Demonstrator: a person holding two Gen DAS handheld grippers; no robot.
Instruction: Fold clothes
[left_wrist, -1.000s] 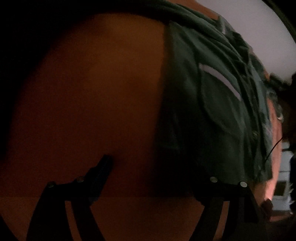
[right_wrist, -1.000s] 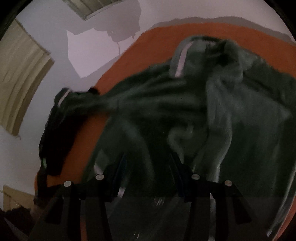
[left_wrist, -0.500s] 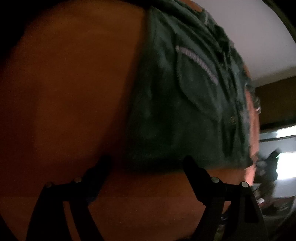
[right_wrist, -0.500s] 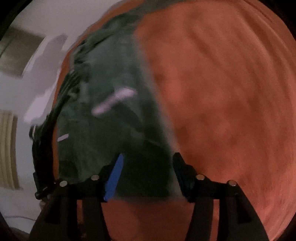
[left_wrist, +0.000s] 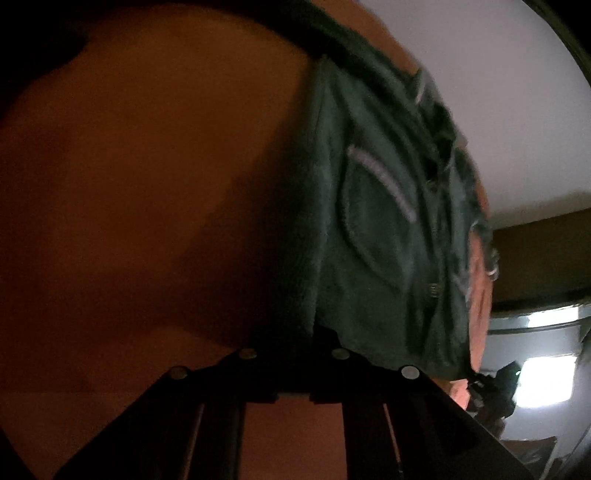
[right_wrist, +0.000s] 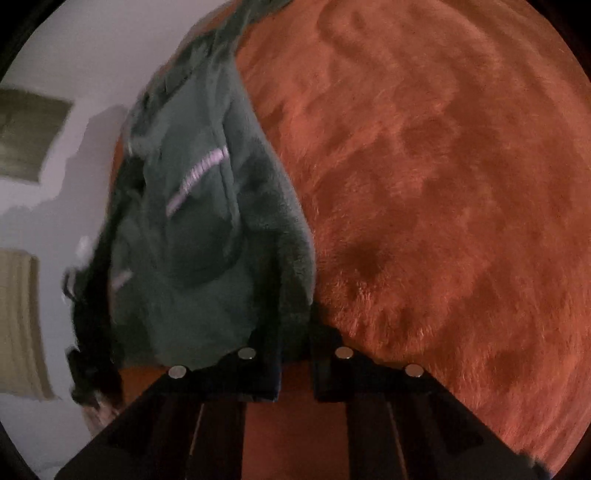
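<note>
Fuzzy orange blanket (right_wrist: 443, 184), pale wall (left_wrist: 498, 110), tan panels (right_wrist: 22, 325).

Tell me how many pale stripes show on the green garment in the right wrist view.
3: a long one mid-garment, a short one lower left, a faint one at the left edge. Folds of the green garment may hide more.

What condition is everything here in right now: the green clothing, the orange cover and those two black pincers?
Dark green fleece garment: rumpled, lying on the cover, hem edge pinched by both pincers.
Fuzzy orange blanket: spread flat.
Left gripper: shut on the garment's hem.
Right gripper: closing, hem between its jaws.
</note>
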